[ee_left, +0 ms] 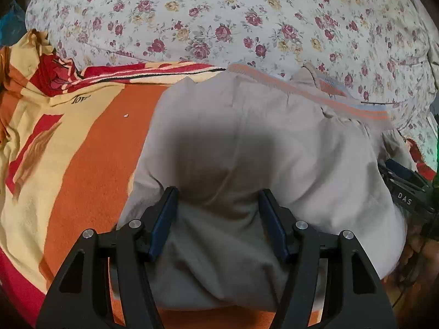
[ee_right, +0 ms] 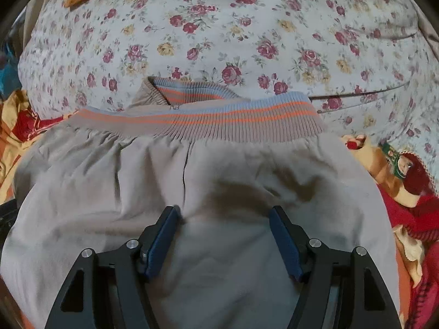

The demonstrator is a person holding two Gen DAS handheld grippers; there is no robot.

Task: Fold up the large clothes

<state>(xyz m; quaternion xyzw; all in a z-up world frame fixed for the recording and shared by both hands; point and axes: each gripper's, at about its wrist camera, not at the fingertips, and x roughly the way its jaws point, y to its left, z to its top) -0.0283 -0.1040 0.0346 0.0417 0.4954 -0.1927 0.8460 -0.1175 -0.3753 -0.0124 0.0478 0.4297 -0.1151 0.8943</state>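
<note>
left claw [ee_left: 218, 194] jaws apart over grey garment [ee_left: 247, 142], nothing gripped | right claw [ee_right: 225, 212] likewise apart, pressing flat I'd guess | garment on orange blanket [ee_left: 96, 164], ribbed hem [ee_right: 219, 120] toward bed's far edge by floral pillow [ee_right: 219, 27]

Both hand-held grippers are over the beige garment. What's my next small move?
Probably close both on the fabric: the left hand-held gripper and right hand-held gripper sit open over the beige garment, its striped waistband at the far edge, nothing gripped.
</note>
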